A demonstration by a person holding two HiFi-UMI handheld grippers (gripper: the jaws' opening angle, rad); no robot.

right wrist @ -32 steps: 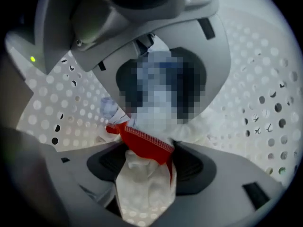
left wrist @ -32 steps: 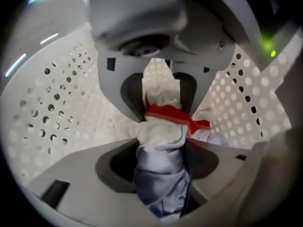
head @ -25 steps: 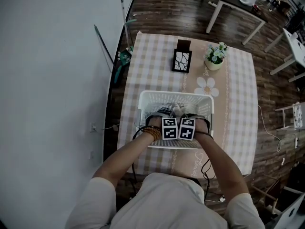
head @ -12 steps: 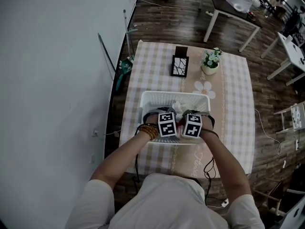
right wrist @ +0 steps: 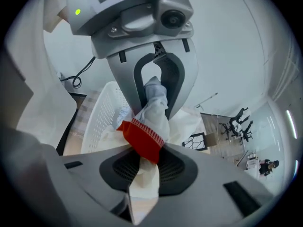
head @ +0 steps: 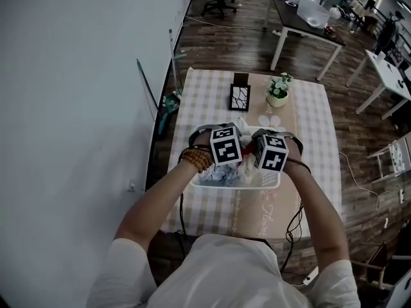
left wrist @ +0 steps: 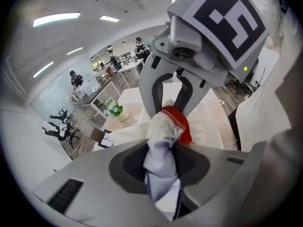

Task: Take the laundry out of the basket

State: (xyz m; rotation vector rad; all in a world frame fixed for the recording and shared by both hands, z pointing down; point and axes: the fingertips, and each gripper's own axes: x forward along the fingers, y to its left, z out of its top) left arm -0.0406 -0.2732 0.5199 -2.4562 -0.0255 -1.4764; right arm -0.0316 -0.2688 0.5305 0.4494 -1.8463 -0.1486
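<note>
A white cloth with a red knitted edge is stretched between my two grippers, above the white laundry basket. My left gripper is shut on one end of the cloth. The right gripper is shut on the other end, where the red edge shows. The jaws of both have just been closing on the cloth. In the head view the left gripper and right gripper hover side by side over the basket. More laundry lies inside it.
The basket stands on a table with a checked cloth. A black picture frame and a potted plant stand at its far end. A pale wall runs along the left. Desks and chairs stand beyond.
Both grippers have risen from inside the basket to above its rim. They have lifted the cloth with them and drawn slightly apart.
</note>
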